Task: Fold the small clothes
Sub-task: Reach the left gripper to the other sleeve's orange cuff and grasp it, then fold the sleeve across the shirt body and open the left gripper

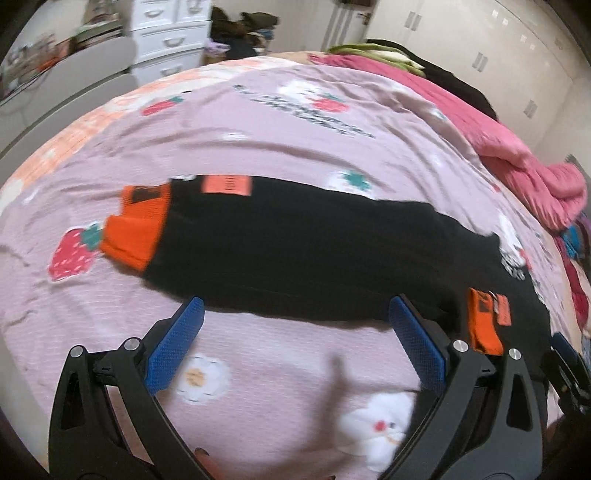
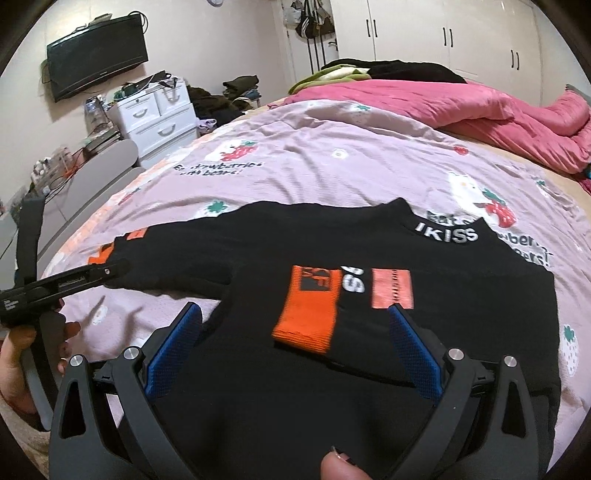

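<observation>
Hovering with jaws spread: left gripper (image 1: 295,332) at black top's (image 1: 295,251) hem, right gripper (image 2: 295,336) over it.

left wrist view blurred; black top (image 2: 332,236) hem cut off below

Setting: household bedroom. Bed, made up with a lilac sheet (image 2: 332,173) printed with strawberries, bears and flowers, filling the area ahead of the claw. Pink quilt (image 2: 517,118), bunched, far right of the claw. White drawer unit (image 2: 155,118), ahead and to the left, beyond the bed's edge. Flat television (image 2: 98,55), wall-mounted, above the drawers. White wardrobe doors (image 2: 443,37) along the far wall. Bags (image 2: 314,18) hanging on that wall. Piled clothing (image 2: 236,92) beside the drawers.
</observation>
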### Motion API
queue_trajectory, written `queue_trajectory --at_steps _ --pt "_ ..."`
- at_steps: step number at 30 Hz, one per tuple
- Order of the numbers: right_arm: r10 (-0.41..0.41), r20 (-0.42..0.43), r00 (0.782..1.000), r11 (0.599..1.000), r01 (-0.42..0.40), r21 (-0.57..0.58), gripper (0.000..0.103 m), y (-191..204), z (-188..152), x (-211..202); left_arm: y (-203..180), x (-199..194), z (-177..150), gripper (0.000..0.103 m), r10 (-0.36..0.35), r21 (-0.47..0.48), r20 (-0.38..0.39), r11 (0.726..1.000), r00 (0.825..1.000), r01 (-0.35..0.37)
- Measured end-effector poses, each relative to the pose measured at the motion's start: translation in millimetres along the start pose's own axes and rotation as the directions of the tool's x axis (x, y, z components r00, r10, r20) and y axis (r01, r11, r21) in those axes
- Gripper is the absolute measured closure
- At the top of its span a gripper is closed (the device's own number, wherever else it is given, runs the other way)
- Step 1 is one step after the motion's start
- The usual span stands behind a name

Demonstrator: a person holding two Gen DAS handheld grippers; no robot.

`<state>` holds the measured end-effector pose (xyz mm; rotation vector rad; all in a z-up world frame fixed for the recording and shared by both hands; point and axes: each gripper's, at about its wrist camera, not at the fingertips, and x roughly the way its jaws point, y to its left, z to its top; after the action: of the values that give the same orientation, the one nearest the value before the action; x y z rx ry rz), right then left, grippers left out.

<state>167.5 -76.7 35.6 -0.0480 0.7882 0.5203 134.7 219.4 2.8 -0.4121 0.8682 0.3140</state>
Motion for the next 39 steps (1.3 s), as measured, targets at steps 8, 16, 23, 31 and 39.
queue_trajectory --at_steps 8,16,23,31,39 --pt "0.032 -0.030 0.999 0.999 -0.032 -0.012 0.004 25 -2 14 33 7 5 0.009 0.059 -0.080 0.007 0.995 0.998 -0.058" --pt "0.054 -0.055 0.997 0.999 -0.054 0.000 0.004 29 -4 22 89 28 14 0.010 0.041 -0.294 -0.007 0.955 0.999 -0.041" --pt "0.052 -0.067 0.996 0.998 -0.050 0.033 0.004 14 -9 17 115 28 20 0.084 0.007 -0.434 0.091 0.900 0.996 0.033" --pt "0.014 -0.054 0.998 0.997 -0.010 0.076 0.004 -21 -22 -5 70 -21 29 0.100 -0.146 -0.253 0.278 0.942 0.950 0.219" --pt "-0.022 -0.031 0.999 0.983 0.027 0.181 0.004 -61 -33 -25 10 -66 29 0.100 -0.327 -0.089 0.310 0.925 0.893 0.370"
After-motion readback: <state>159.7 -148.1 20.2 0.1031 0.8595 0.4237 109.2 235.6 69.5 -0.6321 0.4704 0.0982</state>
